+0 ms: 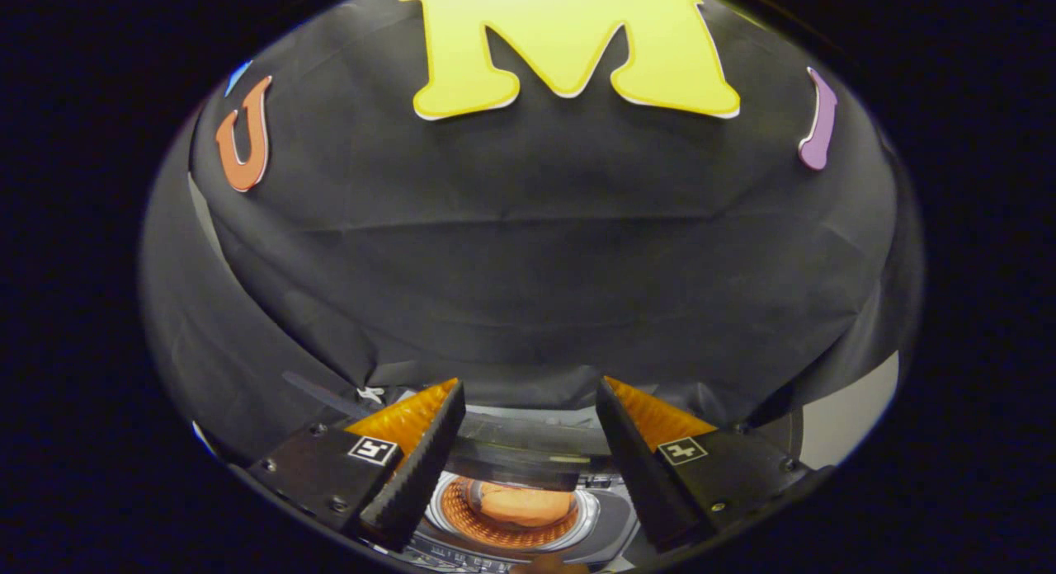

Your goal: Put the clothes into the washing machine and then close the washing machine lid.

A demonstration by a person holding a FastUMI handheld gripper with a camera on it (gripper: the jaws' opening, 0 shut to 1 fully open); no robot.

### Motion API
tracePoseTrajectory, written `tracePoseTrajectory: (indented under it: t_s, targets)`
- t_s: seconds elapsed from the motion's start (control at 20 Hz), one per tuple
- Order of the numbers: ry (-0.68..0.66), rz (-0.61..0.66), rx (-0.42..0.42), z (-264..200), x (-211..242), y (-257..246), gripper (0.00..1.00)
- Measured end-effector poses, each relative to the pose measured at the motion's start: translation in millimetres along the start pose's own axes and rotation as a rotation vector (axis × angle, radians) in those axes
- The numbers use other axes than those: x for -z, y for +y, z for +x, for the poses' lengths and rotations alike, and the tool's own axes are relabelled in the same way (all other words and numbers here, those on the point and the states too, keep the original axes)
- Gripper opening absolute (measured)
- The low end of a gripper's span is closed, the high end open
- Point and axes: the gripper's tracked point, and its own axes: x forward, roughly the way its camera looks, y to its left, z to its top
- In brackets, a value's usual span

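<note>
Black cloth wall (528, 252) beyond parted, empty jaws; washing machine (610, 520) below.

One washing machine (528, 524) is seen with one round tub (503, 529) and one lid (516, 457) held up over it, one piece of clothes (525, 503) is counted inside, and one gripper (528, 409) is seen with two jaws spread apart.
</note>
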Motion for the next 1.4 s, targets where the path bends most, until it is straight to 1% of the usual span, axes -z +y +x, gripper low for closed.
tracePoseTrajectory:
  t_s: [0.35,0.6,0.65,0.9,1.05,1.4]
  targets:
    - [0.049,0.040,0.013,41.7,3.8,-5.4,1.00]
    - [0.073,0.064,-0.010,58.4,4.6,2.1,1.00]
    - [0.080,0.077,-0.029,57.1,6.1,6.8,1.00]
    - [0.085,0.070,-0.035,52.6,10.1,8.1,1.00]
    - [0.076,0.067,-0.034,52.4,14.3,7.6,1.00]
    - [0.066,0.062,-0.011,32.1,30.7,10.5,1.00]
